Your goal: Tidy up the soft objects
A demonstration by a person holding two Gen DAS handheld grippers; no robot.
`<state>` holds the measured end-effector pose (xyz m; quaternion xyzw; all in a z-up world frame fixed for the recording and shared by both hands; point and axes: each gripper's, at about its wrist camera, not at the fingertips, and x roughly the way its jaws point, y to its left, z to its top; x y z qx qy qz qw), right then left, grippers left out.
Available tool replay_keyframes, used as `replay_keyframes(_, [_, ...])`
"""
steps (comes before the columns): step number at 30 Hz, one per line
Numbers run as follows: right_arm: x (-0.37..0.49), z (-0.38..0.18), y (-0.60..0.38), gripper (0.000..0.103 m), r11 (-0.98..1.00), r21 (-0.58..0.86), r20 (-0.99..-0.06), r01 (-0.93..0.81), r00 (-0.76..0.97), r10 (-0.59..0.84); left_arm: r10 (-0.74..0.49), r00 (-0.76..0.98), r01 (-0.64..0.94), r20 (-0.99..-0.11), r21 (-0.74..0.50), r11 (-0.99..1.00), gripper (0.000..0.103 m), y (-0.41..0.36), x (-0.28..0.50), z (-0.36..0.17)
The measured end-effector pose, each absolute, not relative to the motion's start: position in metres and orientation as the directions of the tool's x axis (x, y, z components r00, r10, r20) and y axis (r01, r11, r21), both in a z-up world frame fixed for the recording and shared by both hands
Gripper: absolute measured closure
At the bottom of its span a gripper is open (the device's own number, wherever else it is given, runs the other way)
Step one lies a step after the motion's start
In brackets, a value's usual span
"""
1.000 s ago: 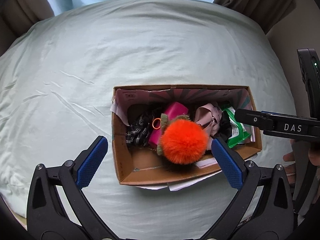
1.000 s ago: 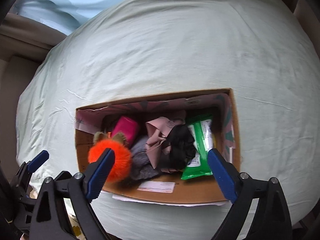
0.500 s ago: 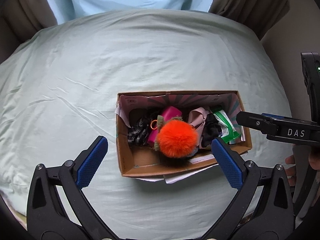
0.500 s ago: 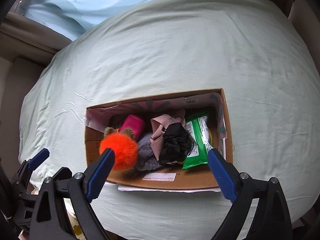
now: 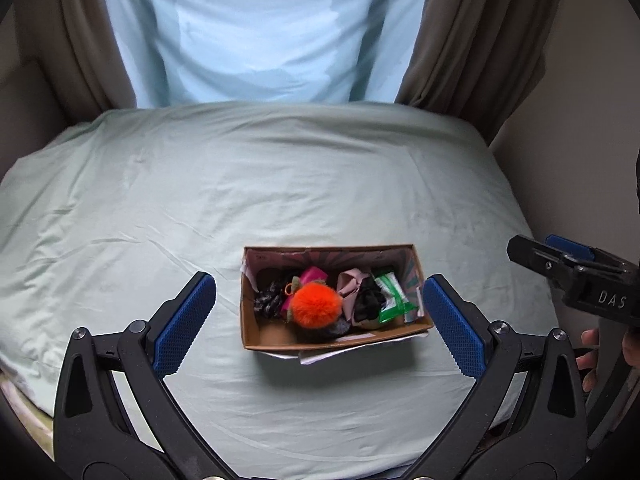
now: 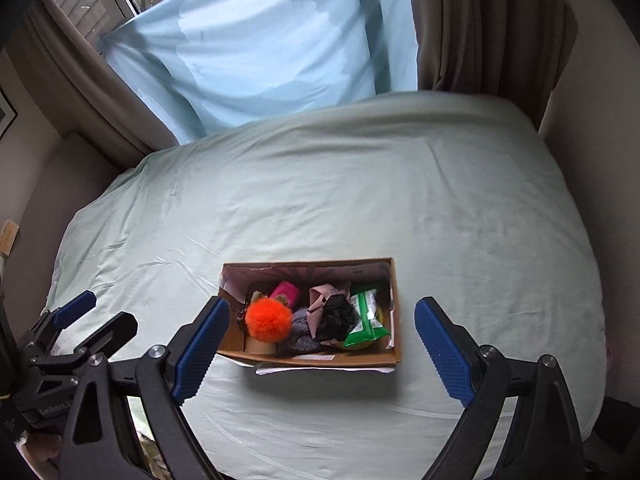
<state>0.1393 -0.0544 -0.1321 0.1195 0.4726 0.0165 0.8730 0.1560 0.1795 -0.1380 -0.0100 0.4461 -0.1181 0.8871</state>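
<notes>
An open cardboard box (image 5: 260,332) (image 6: 320,358) sits on a pale green bed. Inside lie an orange fluffy pom-pom (image 5: 316,305) (image 6: 267,319), a pink pouch (image 5: 313,276) (image 6: 285,294), a patterned dark scrunchie (image 5: 268,303), a dusty pink cloth (image 5: 350,284) (image 6: 322,298), a black scrunchie (image 5: 370,304) (image 6: 336,318), a grey fuzzy item (image 6: 300,332) and a green wipes pack (image 5: 392,298) (image 6: 366,316). My left gripper (image 5: 320,326) is open and empty, raised above and in front of the box. My right gripper (image 6: 320,354) is open and empty, likewise above the box.
The bed sheet (image 5: 200,200) spreads wide around the box. A light blue curtain (image 5: 260,32) and brown drapes (image 5: 472,40) hang behind the bed. Walls flank both sides. A white paper (image 5: 340,354) sticks out under the box. The right gripper shows at the left view's right edge (image 5: 576,276).
Both grippers have pulled back and up from the box, so the box looks smaller and the curtains have come into view. Both stay open and empty.
</notes>
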Motion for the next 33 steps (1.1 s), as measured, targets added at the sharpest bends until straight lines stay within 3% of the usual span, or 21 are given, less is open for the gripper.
replay_keyframes(7, [0.08, -0.049, -0.067, 0.011, 0.987, 0.14, -0.698, 0.079, 0.715, 0.042, -0.22, 0.725, 0.184, -0.653, -0.124, 0.975, 0.0, 0.168, 0.109, -0.051])
replay_keyframes(13, [0.037, -0.011, -0.085, 0.011, 0.99, 0.123, -0.607, 0.069, 0.795, 0.02, -0.198, 0.805, 0.171, -0.56, -0.1, 0.98, 0.0, 0.146, 0.067, -0.013])
replay_keyframes(24, [-0.007, -0.001, -0.11, 0.011, 0.994, 0.061, -0.537, 0.091, 0.842, -0.044, -0.194, 0.862, 0.18, -0.469, -0.074, 0.981, 0.0, 0.108, 0.012, -0.007])
replay_keyframes(33, [-0.028, 0.008, -0.119, 0.011, 0.991, 0.058, -0.504, 0.124, 0.86, -0.078, -0.206, 0.872, 0.198, -0.444, -0.064, 0.978, 0.0, 0.091, -0.007, -0.002])
